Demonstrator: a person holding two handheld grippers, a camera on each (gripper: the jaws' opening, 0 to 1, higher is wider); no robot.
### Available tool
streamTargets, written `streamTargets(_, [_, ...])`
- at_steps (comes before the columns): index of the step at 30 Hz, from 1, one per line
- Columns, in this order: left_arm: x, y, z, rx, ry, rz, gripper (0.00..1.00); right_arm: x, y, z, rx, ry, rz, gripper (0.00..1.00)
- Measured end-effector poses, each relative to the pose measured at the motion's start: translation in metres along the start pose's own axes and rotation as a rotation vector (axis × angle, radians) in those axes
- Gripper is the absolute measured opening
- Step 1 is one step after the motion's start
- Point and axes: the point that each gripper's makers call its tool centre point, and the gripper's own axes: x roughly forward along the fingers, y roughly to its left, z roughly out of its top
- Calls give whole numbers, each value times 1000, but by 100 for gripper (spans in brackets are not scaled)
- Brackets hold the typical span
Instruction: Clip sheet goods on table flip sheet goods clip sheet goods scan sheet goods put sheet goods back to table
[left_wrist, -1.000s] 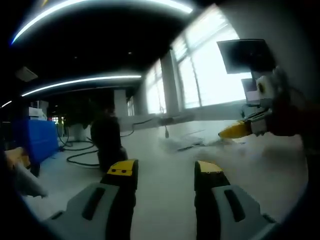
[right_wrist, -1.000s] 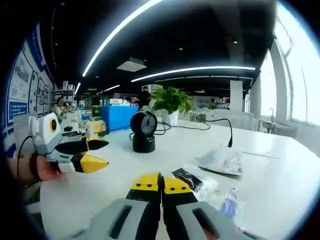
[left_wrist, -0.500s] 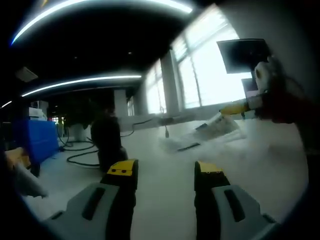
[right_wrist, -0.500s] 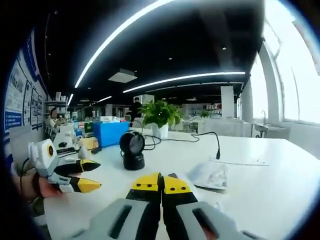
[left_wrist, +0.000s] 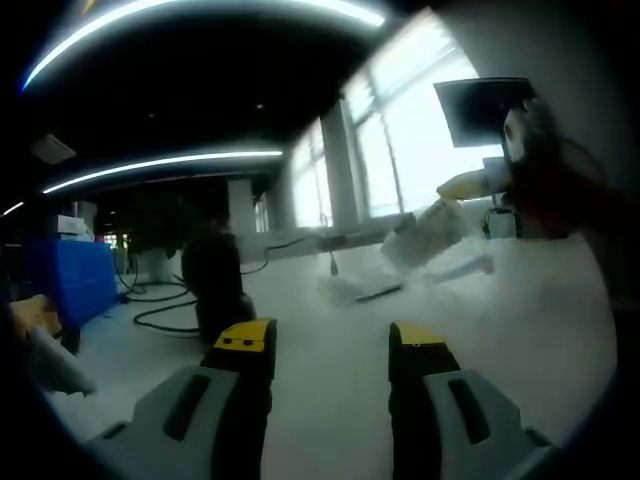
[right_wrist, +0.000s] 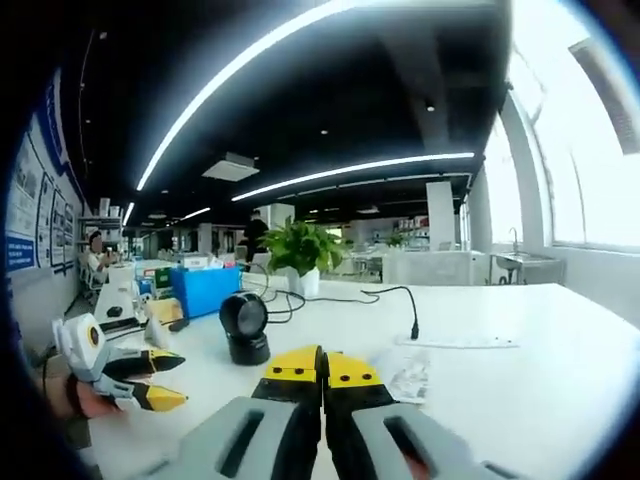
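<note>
Our right tool (left_wrist: 470, 186) is clenched on a sheet pack (left_wrist: 428, 232), which hangs from its yellow tips above the white tabletop (left_wrist: 330, 380). Our left tool (left_wrist: 325, 345) rests low with jaws apart, gripping nothing. The pack is up and to the right of it, near the scanner (right_wrist: 245, 327).

Smooth matt white table (right_wrist: 520, 350) — glossy black scanner (right_wrist: 245, 325), crinkly clear-plastic packet (left_wrist: 425, 235).
</note>
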Motion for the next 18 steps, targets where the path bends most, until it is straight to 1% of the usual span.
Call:
streamTargets(5, [0, 0, 0, 1, 1, 0, 38, 3, -8, 7, -3, -13, -10, 0])
streamTargets(18, [0, -1, 0, 1, 0, -2, 38, -2, -19, 26, 9, -53, -44, 0])
